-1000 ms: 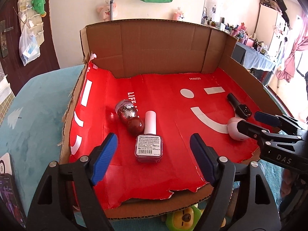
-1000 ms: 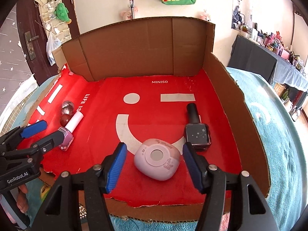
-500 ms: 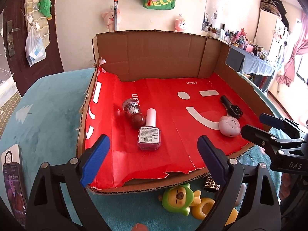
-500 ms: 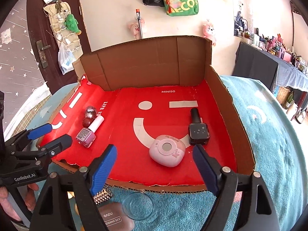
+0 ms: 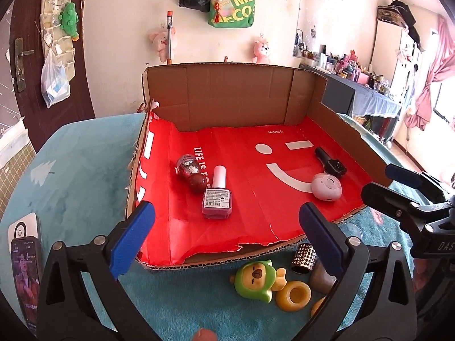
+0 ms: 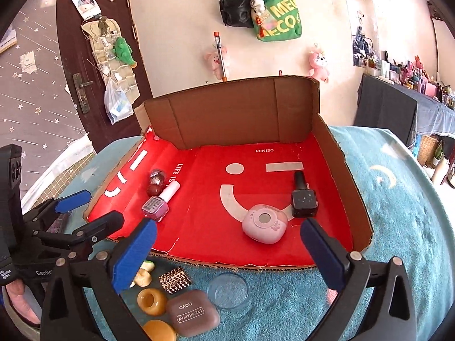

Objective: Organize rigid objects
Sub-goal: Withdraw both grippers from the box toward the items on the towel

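Note:
A cardboard box [image 5: 227, 93] with a red liner holds a pink nail polish bottle [image 5: 216, 199], a glittery bottle with a round red cap [image 5: 189, 167], a black bottle [image 5: 331, 162] and a pink round case [image 5: 325, 186]. My left gripper [image 5: 224, 227] hovers at the box's front edge, short of the pink bottle. Its jaws are opening and nothing is between them. My right gripper [image 6: 229, 236] hangs in front of the pink case [image 6: 264, 223], also opening with nothing between its fingers. Each gripper shows in the other's view: the right gripper [image 5: 382, 183] and the left gripper [image 6: 93, 210].
On the teal cloth before the box lie a green toy figure [image 5: 257, 275], a yellow ring [image 5: 293, 294], a studded cylinder [image 5: 304, 257], an eye shadow case [image 6: 193, 311] and a clear glass dish [image 6: 227, 289]. A phone [image 5: 24, 267] lies at the left.
Both grippers have drawn back and upward out of the box while their jaws spread wider. The pink bottle and the pink case stay lying on the red liner.

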